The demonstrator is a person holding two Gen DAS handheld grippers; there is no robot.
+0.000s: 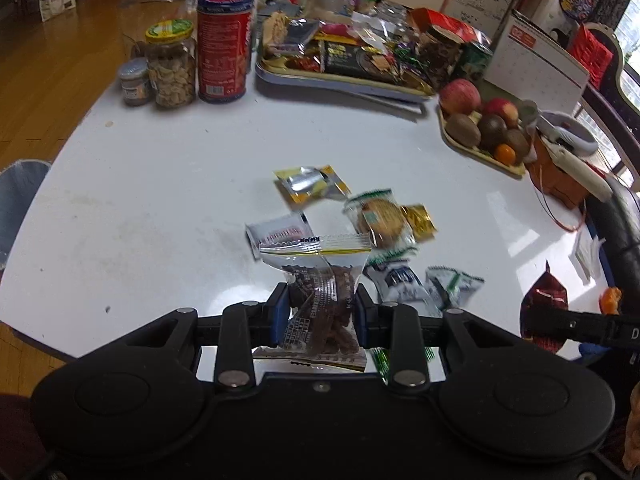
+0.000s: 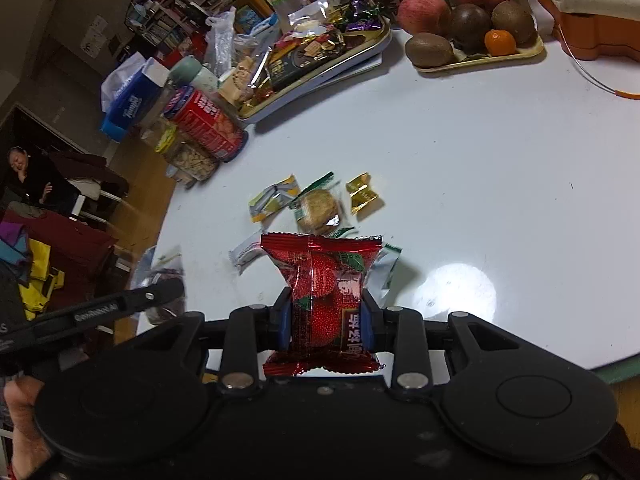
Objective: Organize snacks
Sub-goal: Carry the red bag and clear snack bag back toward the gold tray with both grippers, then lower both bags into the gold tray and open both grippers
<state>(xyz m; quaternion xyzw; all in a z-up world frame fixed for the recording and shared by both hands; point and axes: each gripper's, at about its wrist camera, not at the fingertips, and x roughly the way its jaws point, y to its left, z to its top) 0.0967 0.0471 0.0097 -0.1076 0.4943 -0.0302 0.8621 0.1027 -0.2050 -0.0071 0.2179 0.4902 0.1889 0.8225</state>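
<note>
My left gripper [image 1: 321, 304] is shut on a clear packet of dark brown dried snack [image 1: 320, 300], held above the white table [image 1: 160, 200]. My right gripper [image 2: 325, 312] is shut on a red lychee-print packet [image 2: 322, 300], also lifted off the table. Loose snacks lie beyond both: a yellow-and-silver packet [image 1: 310, 183], a wrapped round biscuit [image 1: 378, 218], a gold candy [image 1: 420, 220], a silver-white packet [image 1: 276, 234] and green-and-white packets [image 1: 452, 284]. In the right wrist view lie the biscuit [image 2: 318, 206], the gold candy [image 2: 362, 194] and the yellow-and-silver packet [image 2: 274, 198].
A snack-filled tray [image 1: 340, 80] stands at the back, with a red tin [image 1: 226, 48] and a jar of nuts [image 1: 172, 66] to its left. A fruit tray [image 1: 484, 148] is at the right. A person sits far left [image 2: 28, 176] beyond the table.
</note>
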